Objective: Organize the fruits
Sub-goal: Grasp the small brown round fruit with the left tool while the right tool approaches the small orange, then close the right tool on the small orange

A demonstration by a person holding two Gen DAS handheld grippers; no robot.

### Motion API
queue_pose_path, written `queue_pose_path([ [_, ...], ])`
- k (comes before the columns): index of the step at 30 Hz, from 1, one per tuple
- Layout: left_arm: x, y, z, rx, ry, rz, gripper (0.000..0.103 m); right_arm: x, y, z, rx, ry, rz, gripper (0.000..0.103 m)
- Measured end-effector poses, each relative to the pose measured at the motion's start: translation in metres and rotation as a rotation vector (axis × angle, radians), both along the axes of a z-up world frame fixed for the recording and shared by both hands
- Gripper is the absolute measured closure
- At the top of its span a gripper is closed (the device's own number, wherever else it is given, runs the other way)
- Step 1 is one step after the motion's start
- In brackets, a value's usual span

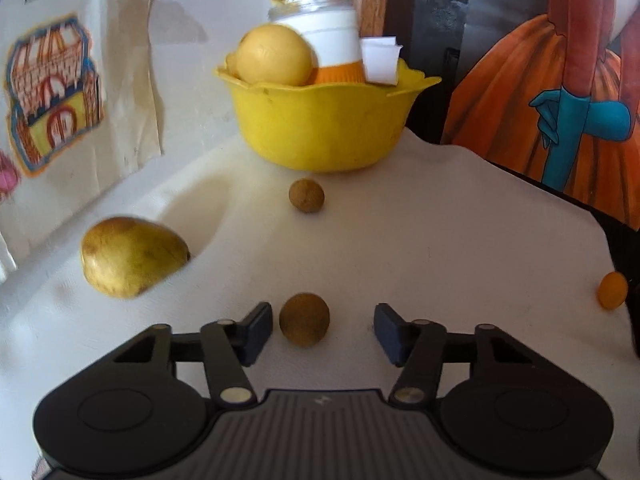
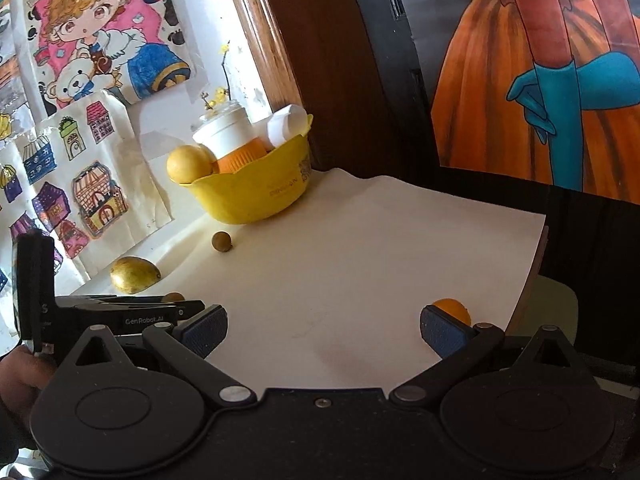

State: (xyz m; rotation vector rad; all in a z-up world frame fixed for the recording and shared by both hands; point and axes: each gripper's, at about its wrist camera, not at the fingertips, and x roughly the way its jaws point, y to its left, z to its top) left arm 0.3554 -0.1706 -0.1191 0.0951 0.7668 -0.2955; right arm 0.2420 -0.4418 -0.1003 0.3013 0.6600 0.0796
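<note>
Nearest, left gripper (image 1: pixel 323 329): jaws half-parted around a small brown fruit (image 1: pixel 305 319), pads not pressing. Right gripper (image 2: pixel 323 328): jaws wide, empty; small orange fruit (image 2: pixel 451 307) just behind its right finger, near the sheet's edge. White sheet (image 2: pixel 360 248) bare mid-table. Beyond: pear (image 1: pixel 132 256), second brown fruit (image 1: pixel 307 195), yellow bowl (image 1: pixel 324 128) with a round yellow fruit (image 1: pixel 274 55) against the papered wall.

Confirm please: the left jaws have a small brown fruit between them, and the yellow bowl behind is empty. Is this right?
Not quite. The small brown fruit does sit between the left jaws, but the yellow bowl is not empty: it holds a round yellow fruit, a white and orange container and some white paper. The left wrist view shows this.
</note>
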Motion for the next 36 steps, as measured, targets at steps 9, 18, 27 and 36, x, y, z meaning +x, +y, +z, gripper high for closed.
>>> queue_pose_path([
  [9, 0.0, -0.006, 0.002, 0.014, -0.007, -0.012, 0.063, 0.004, -0.003, -0.008, 0.009, 0.007, 0.002, 0.001],
  [18, -0.001, -0.003, 0.003, 0.01, -0.006, -0.015, 0.075, 0.004, -0.003, -0.009, 0.002, 0.011, 0.005, 0.001],
  [27, -0.011, -0.007, 0.004, 0.0, 0.006, -0.051, 0.075, 0.014, -0.016, -0.026, -0.128, 0.013, -0.047, 0.003],
  [36, -0.02, -0.018, 0.003, -0.011, 0.019, -0.105, 0.075, 0.027, -0.028, -0.051, -0.183, 0.051, -0.036, 0.027],
])
